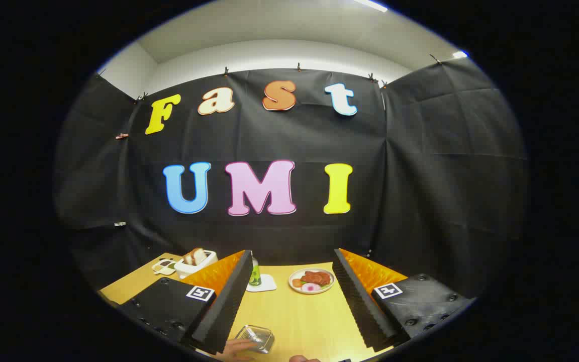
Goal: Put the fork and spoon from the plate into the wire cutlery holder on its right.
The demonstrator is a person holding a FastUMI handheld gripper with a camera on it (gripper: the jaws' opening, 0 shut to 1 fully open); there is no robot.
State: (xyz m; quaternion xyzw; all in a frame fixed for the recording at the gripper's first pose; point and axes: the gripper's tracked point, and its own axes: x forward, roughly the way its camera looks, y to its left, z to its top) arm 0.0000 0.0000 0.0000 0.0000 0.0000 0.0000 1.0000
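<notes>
The jaws (pixel 289 301) stand wide apart and hold nothing, raised above a light wooden surface (pixel 299 322). Taking the plate (pixel 311 281) of food as the landmark: it sits on the surface beyond the jaws, near the black cloth wall, carrying reddish slices and a pink-and-white piece; whether a fork or spoon lies on it cannot be told at this size. Left of the plate a green bottle (pixel 255 272) stands on a white coaster (pixel 262 284). Further left of the plate is a white box (pixel 196 261) holding bread slices. Well nearer than the plate, between the jaws, a clear container (pixel 255 337) rests on the surface with a person's hand (pixel 236 348) touching it.
</notes>
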